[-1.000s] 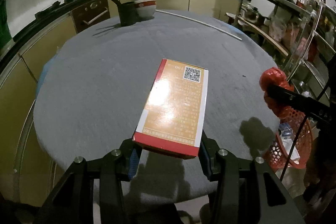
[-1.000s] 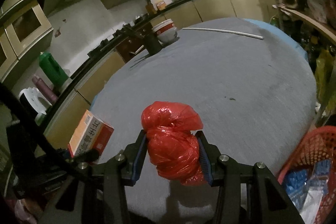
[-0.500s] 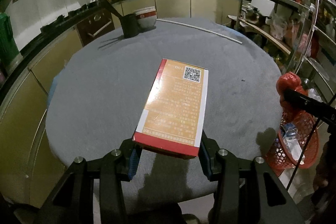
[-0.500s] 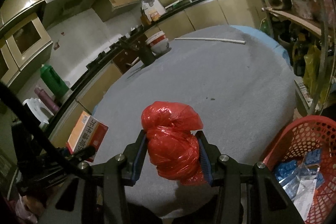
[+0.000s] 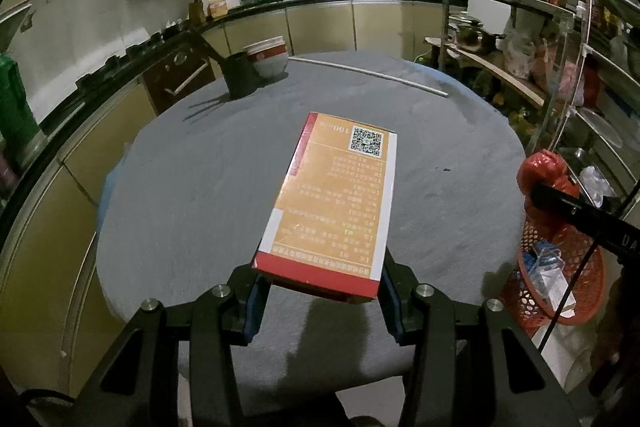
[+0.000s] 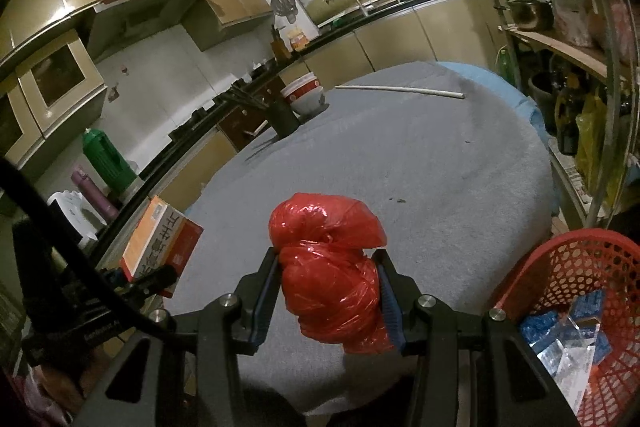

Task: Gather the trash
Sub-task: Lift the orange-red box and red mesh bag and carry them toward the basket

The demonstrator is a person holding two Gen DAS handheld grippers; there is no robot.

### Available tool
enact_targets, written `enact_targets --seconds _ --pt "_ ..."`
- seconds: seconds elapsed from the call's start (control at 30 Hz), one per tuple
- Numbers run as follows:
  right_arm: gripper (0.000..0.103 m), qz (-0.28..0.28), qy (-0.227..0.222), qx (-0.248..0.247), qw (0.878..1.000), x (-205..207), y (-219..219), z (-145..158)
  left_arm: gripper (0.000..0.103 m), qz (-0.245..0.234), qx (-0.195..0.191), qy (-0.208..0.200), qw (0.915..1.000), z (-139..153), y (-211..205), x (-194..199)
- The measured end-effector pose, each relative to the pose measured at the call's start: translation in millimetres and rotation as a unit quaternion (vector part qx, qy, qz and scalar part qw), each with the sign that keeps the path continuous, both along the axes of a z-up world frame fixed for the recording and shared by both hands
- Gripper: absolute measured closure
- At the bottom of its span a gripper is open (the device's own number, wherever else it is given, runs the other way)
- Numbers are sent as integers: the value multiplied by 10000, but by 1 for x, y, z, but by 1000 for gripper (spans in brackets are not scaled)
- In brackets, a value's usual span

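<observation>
Left wrist: left hand-held gripper (image 5: 320, 301) clamped on the near end of the flat orange-and-red cardboard box (image 5: 334, 199), held clear above the round grey-clothed worktop (image 5: 192, 187), apparently for carrying.

Right wrist: right hand-held gripper (image 6: 328, 301) pinches the crumpled red plastic bag (image 6: 328, 267), near the red perforated plastic basket (image 6: 560, 267), probably the drop point.

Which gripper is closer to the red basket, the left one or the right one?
Right. The right gripper, holding a red bag, is just beside the red basket. The left gripper, holding a box, is farther off over the table.
</observation>
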State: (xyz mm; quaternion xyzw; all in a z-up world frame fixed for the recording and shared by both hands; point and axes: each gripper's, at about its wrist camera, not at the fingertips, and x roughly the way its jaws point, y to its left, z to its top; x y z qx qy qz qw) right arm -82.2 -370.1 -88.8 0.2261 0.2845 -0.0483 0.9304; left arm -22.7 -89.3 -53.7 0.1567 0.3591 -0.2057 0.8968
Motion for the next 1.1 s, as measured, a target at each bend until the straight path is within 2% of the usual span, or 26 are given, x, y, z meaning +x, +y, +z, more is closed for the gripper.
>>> enact_targets --seconds 0.6,1.1 --pt "54 -338 -112 86 9993 -33 -20 6 53 -266 237 -201 9992 13 -37 -8" --pt "54 -384 -108 93 9992 -38 -19 9 53 -310 385 -249 9985 12 -48 -10"
